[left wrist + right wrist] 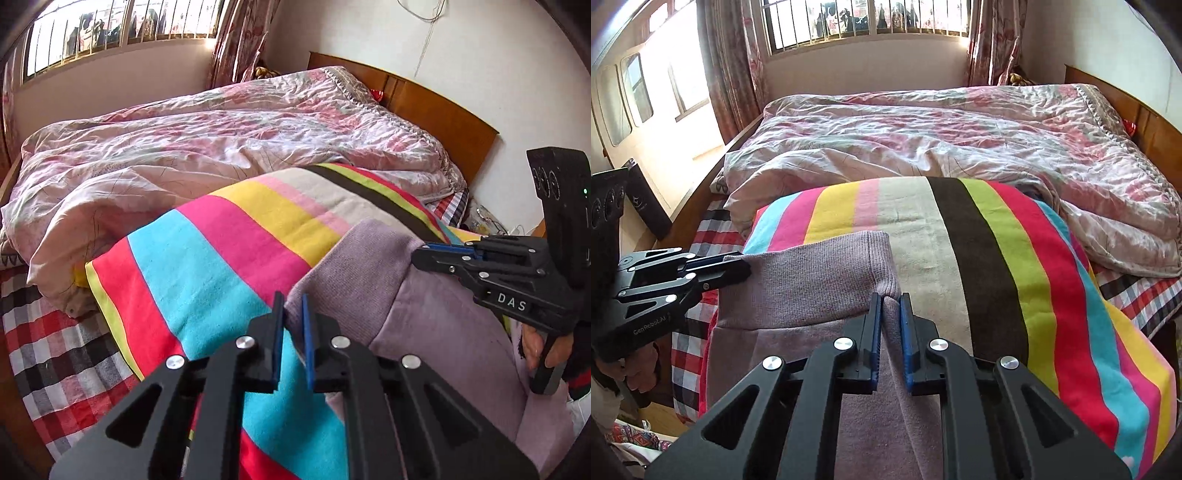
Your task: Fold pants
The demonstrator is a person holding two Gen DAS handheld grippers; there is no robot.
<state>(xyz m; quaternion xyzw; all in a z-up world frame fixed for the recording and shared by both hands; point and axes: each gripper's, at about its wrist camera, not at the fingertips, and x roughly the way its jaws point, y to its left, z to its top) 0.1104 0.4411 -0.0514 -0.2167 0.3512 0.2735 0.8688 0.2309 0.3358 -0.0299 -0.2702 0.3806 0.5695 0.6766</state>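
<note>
Lilac pants [798, 280] lie on the striped blanket [993, 251] near the bed's front edge. Left gripper [293, 308] and right gripper [891, 301] each have fingers clamped on a ribbed-band corner. Recommended: keep band taut, corners level, carry both together.

A striped blanket [979, 258] in bright bands of colour lies spread on the near part of the bed. Just beyond it is a crumpled pink floral quilt [942, 136], with a red checked sheet [55, 339] showing beside the blanket's edges. Farther past the blanket stand a wooden headboard [436, 107], a barred window [864, 22] and floral curtains [240, 40].
</note>
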